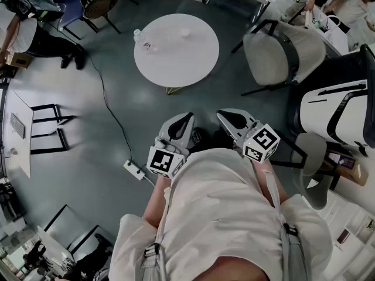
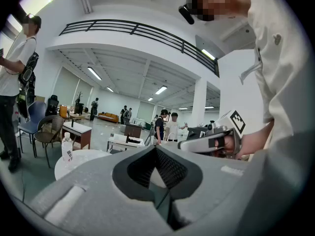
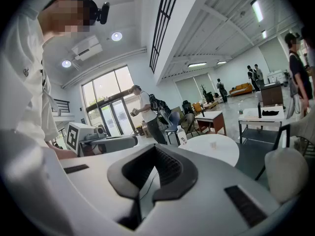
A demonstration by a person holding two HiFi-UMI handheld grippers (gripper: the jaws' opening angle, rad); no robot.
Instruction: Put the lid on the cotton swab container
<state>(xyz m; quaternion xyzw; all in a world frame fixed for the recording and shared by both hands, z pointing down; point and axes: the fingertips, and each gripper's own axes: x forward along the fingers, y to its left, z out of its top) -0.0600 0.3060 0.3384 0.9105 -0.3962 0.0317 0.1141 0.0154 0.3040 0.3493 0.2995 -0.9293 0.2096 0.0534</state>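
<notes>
Grippers held side by side before the person's torso: left gripper (image 1: 186,117) and right gripper (image 1: 222,113), each with jaws pressed together and holding nothing. Round white surface (image 1: 176,63) stands well apart ahead, carrying a water bottle (image 1: 137,36) and a small container (image 1: 185,33), too small for detail.

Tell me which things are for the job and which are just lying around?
For the job: left hand-held gripper, right hand-held gripper, small container on the round table (probably the swab one).
Just lying about: water bottle, grey chair, floor cable.
</notes>
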